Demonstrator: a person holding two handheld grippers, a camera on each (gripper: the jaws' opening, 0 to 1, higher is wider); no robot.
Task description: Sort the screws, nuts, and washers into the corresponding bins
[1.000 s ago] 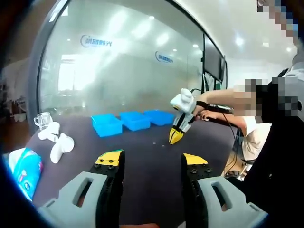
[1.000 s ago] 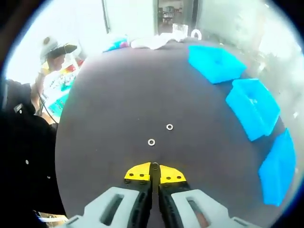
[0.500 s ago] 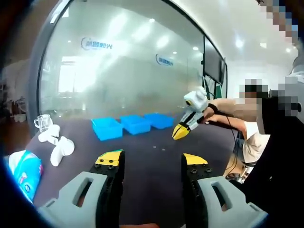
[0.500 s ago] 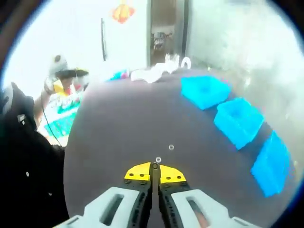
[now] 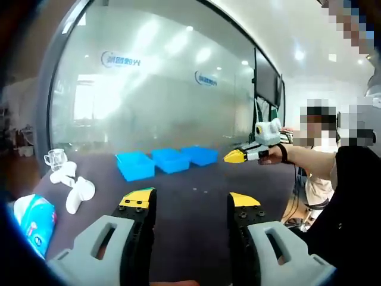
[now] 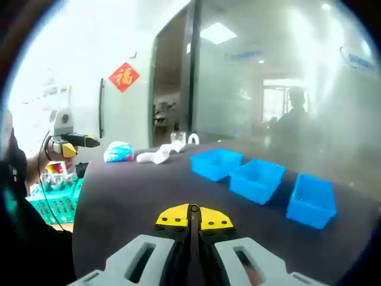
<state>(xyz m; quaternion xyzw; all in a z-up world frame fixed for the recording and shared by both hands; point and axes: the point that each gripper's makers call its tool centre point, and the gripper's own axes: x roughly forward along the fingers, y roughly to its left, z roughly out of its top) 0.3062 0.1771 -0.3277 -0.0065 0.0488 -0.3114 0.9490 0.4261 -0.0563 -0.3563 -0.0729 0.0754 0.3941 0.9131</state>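
Note:
Three blue bins point(image 5: 169, 159) stand in a row at the far side of the dark table point(image 5: 196, 226); the right gripper view shows them as bins point(image 6: 257, 179) ahead and to the right. My left gripper point(image 5: 190, 202) is open, held above the near table with nothing between its jaws. My right gripper point(image 6: 193, 213) is shut, raised above the table and pointing level toward the bins; anything pinched is too small to see. In the left gripper view the right gripper point(image 5: 238, 156) hangs in the air right of the bins. The left gripper point(image 6: 80, 142) is at far left.
White objects point(image 5: 74, 190), a glass cup point(image 5: 55, 158) and a blue-and-white packet point(image 5: 33, 217) lie at the table's left end. A glass wall point(image 5: 155, 89) runs behind the bins. A person point(image 5: 333, 179) stands at the right. A green basket point(image 6: 56, 196) sits beside the table.
My right gripper rose from the table and tilted up to level, staying shut; the two washers in front of it left its view. The left gripper stayed put and open.

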